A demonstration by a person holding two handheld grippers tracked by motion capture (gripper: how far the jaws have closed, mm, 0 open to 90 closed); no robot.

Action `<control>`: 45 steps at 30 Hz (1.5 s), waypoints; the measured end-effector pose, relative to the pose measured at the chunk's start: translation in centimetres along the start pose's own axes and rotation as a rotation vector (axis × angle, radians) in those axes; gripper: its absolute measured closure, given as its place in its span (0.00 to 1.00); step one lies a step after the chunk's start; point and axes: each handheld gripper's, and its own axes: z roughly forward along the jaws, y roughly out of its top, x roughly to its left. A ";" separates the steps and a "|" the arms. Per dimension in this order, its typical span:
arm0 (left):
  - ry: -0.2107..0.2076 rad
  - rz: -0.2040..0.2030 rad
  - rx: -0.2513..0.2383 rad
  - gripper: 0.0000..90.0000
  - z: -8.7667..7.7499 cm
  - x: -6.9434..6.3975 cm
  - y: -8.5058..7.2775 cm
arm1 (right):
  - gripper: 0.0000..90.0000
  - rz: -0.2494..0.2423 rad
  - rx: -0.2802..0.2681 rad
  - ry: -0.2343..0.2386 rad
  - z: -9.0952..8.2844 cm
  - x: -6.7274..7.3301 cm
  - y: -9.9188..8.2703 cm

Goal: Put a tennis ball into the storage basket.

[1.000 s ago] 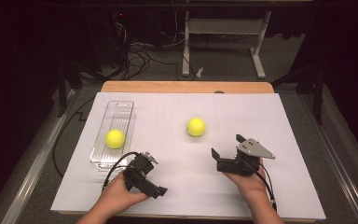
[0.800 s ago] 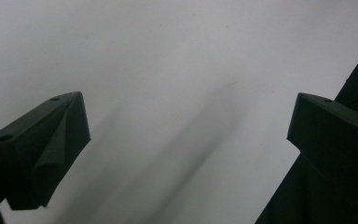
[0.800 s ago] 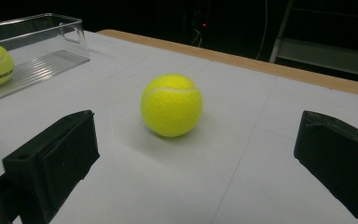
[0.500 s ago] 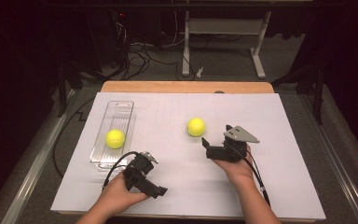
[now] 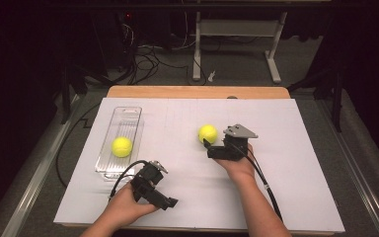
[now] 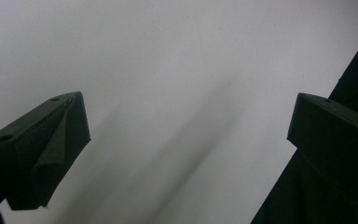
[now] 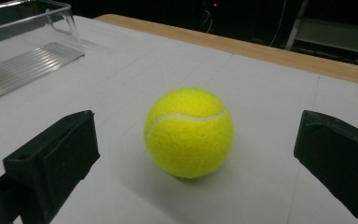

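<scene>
Lying on the white sheet (image 5: pixel 296 163) near the table's middle, the ball (image 5: pixel 208 134) sits just ahead of the right gripper (image 5: pixel 208 146), at the mouth of its jaws. In the right gripper view the ball (image 7: pixel 189 132) rests on the sheet between the two wide-apart jaws, a clear gap on each side, neither jaw touching it; the gripper holds nothing. The person's right hand (image 5: pixel 237 165) grips the tool from the near side.

Far to the left, a second ball (image 5: pixel 122 146) lies inside the clear tray (image 5: pixel 126 116), well apart from the first.

The left gripper (image 5: pixel 170 201) hangs over the near left part of the sheet, held by the left hand (image 5: pixel 126 205). Its own view shows its jaws spread wide over bare sheet, with nothing between them.
</scene>
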 end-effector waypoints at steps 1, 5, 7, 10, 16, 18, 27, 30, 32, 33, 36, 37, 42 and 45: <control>-0.001 0.001 -0.001 0.00 0.0 0.0 0.0 | 0.01 -0.003 0.005 -0.001 0.3 0.1 0.1; 0.013 0.007 0.000 0.00 -0.1 0.0 0.1 | 0.00 -0.001 0.023 -0.007 1.5 0.2 0.5; 0.008 0.003 -0.003 0.00 -0.2 0.0 0.1 | 0.01 -0.003 0.027 -0.013 2.0 0.2 0.6; 0.000 0.009 0.001 0.00 -0.1 -0.1 0.1 | 0.01 0.005 0.047 -0.017 2.8 0.2 0.7; -0.012 0.011 0.000 0.00 -0.1 -0.2 0.1 | 0.05 0.023 0.091 -0.004 4.0 0.0 0.9; -0.011 0.012 0.001 0.01 -0.1 -0.1 0.1 | 0.07 0.023 0.109 -0.001 4.4 0.0 0.9; -0.008 0.017 0.002 0.01 -0.1 -0.2 0.1 | 0.17 0.020 0.153 -0.008 5.0 -0.1 0.7; -0.007 0.022 -0.001 0.01 -0.2 -0.3 0.2 | 0.19 0.017 0.178 -0.010 5.1 -0.1 0.5; -0.008 0.022 -0.002 0.01 -0.2 -0.3 0.2 | 0.20 0.009 0.192 -0.014 5.2 -0.1 0.4; -0.008 0.021 -0.003 0.01 -0.2 -0.3 0.2 | 0.21 0.010 0.200 -0.011 5.3 -0.1 0.3; -0.006 0.020 -0.004 0.01 -0.2 -0.3 0.2 | 0.28 0.002 0.208 -0.005 5.4 0.0 0.2; -0.006 0.019 -0.005 0.01 -0.2 -0.3 0.2 | 0.29 -0.009 0.207 -0.007 5.4 0.1 0.2; -0.005 0.020 -0.003 0.01 -0.2 -0.4 0.2 | 0.30 0.005 0.204 -0.013 5.4 0.2 0.2; -0.003 0.020 -0.002 0.01 -0.2 -0.3 0.2 | 0.30 0.016 0.201 -0.013 5.2 0.2 0.3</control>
